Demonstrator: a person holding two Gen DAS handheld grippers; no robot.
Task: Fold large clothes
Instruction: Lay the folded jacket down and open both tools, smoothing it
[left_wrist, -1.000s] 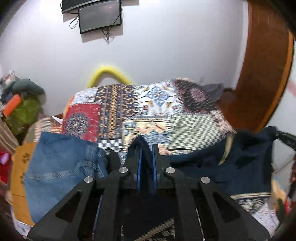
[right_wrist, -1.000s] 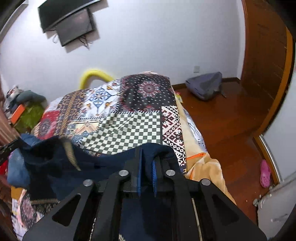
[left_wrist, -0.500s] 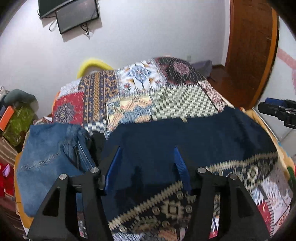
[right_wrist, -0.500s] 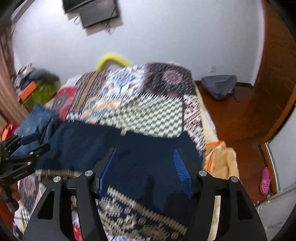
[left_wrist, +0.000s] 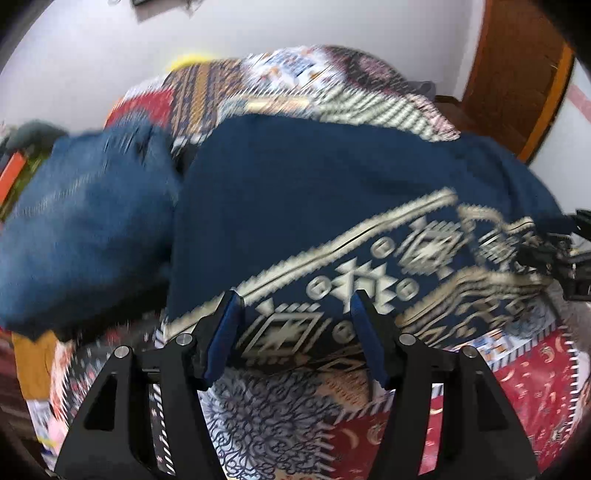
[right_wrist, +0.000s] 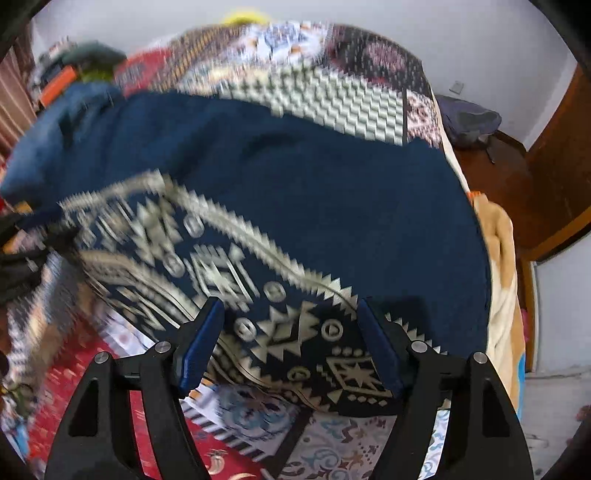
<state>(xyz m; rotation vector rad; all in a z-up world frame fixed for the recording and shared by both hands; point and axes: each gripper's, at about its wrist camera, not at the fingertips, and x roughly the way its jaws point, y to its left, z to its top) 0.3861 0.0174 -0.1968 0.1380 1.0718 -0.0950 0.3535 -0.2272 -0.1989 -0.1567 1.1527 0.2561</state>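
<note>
A navy sweater (left_wrist: 332, 184) with a cream geometric band lies spread flat across the bed, on a patchwork bedspread (left_wrist: 517, 387) of red, checkered and floral squares. The patterned band runs along the sweater's near edge, and the plain navy part reaches toward the far side of the bed. Both views are blurred by motion.

The left gripper (left_wrist: 293, 314) hangs above the near edge of the sweater with its blue-padded fingers (left_wrist: 225, 332) spread wide apart and nothing between them. The right gripper (right_wrist: 288, 317) is likewise wide open over the patterned band toward the sweater's right side, holding nothing, its blue pads (right_wrist: 376, 343) clear of the fabric as far as the blur allows.

A pair of blue jeans (left_wrist: 85, 221) lies bunched just beside the sweater's left side, touching it. Beyond the right edge of the bed, a tan blanket (right_wrist: 502, 258) hangs down toward the wooden floor (right_wrist: 491, 177), where a grey bag (right_wrist: 469, 118) sits against the white wall (left_wrist: 332, 26)
</note>
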